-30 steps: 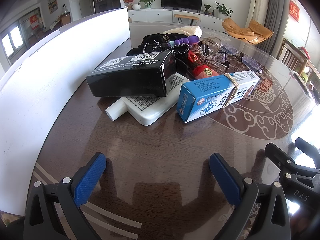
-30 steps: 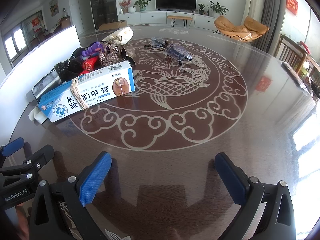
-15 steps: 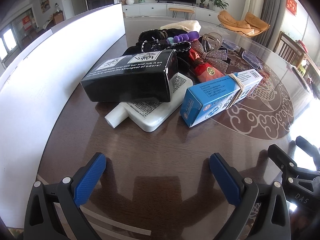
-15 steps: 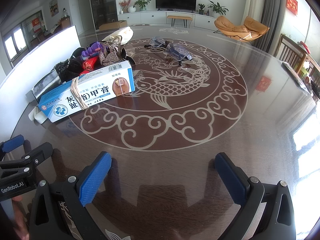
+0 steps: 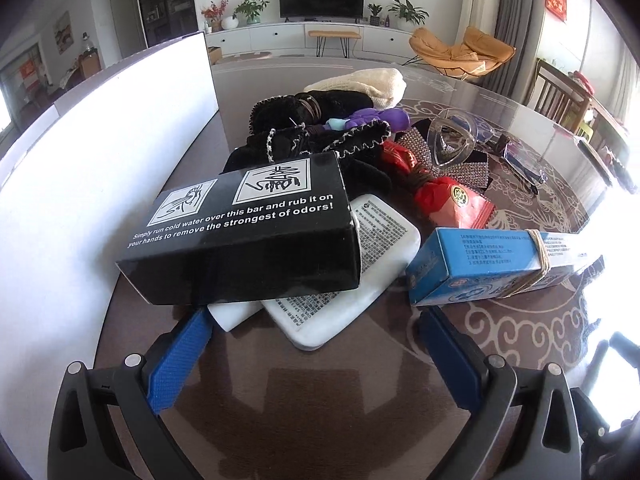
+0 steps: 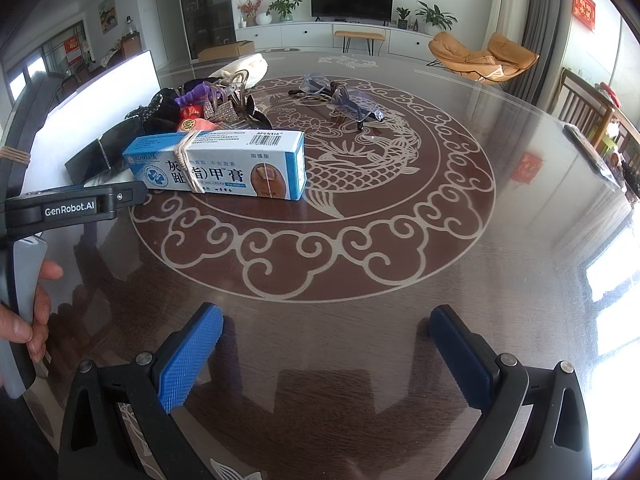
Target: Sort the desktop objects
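Currently, the left tongs point(image 5: 316, 344) stand wide apart and grip nothing, low over the tabletop point(image 5: 320, 400) at the bottom of the left wrist view. Directly ahead of them, in the centre of the frame, lies the pile to be sorted. The black box point(image 5: 244, 240) rests on top of a flat white bottle point(image 5: 348, 272), whose capped end protrudes at lower left, just beside the left blue pad point(image 5: 180, 356). The long axis of the black box runs roughly left to right across the frame, that is, across the line of approach. The blue box point(image 5: 492, 268), bound with a rubber band, lies to the right of the white bottle, with its near end just beyond the right pad. Dark cloth items, a red packet point(image 5: 444, 200) and a clear hair clip point(image 5: 452, 140) sit further back.

The right tongs point(image 6: 326, 354) are likewise spread and empty, at the bottom of the right wrist view. From there the pile lies well apart in the upper left of the frame, and a pair of glasses point(image 6: 344, 100) lies at upper centre.

Judgement: the left tongs are the nearer unit. The black box and white bottle lie straight ahead between the pads; a short advance would bring either within the span.
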`<state>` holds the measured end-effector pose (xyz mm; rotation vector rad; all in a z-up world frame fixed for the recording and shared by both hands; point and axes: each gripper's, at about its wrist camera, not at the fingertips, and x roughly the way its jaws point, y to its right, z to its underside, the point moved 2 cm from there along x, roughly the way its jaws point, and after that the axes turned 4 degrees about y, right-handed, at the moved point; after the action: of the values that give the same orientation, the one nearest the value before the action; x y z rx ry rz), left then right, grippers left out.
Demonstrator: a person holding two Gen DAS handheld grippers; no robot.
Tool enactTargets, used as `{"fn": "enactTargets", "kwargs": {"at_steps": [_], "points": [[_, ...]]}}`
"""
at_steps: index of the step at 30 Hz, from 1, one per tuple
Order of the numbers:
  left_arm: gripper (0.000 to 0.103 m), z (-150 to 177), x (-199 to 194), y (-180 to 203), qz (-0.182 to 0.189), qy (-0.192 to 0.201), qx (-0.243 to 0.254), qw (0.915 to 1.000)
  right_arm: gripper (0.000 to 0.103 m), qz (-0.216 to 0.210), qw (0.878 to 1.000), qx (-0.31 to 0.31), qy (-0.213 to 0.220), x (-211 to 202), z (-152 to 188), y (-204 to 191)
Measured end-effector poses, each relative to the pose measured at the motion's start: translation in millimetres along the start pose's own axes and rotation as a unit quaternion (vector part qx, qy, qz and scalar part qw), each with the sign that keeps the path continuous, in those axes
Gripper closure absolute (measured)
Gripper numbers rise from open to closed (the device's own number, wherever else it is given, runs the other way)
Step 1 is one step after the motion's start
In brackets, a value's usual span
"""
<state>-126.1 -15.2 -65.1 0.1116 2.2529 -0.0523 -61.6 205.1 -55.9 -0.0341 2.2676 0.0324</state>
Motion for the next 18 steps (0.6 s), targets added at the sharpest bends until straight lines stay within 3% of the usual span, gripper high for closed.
{"fn": "enactTargets", "kwargs": {"at_steps": [18], "points": [[0.0,0.7,-0.1,0.7,-0.005,0.004,-0.008,0.9999,0.0,0.0,1.0,0.0,0.0,-0.1,0.0,0.1]]}}
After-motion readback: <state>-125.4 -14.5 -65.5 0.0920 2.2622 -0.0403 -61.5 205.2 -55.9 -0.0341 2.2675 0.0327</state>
